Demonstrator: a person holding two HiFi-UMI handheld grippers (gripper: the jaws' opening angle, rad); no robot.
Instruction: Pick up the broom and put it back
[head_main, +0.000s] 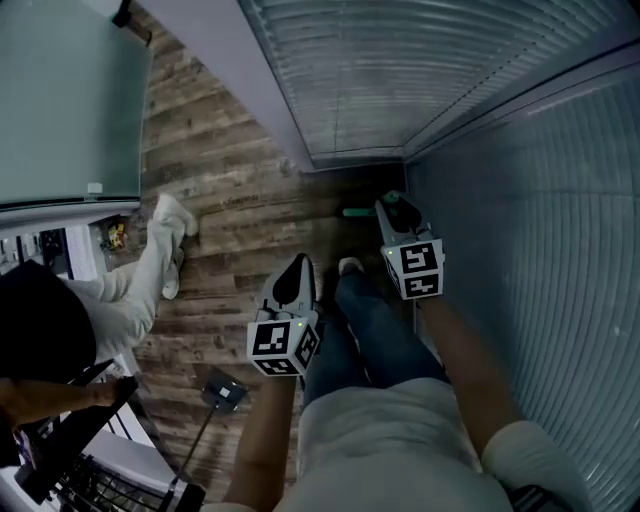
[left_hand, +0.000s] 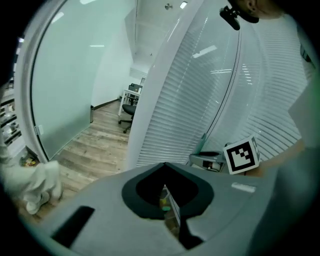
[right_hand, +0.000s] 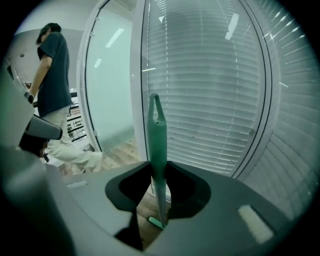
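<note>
Right gripper, pointing down, clamps upright broom.

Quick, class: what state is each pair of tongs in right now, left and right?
Left tongs: closed, holding nothing.
Right tongs: closed on the broom, gripping its green handle.

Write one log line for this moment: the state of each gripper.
left gripper: shut, empty | right gripper: shut on broom handle

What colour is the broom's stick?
Green, a minty teal. The broom handle shows best in the right gripper view.
</note>
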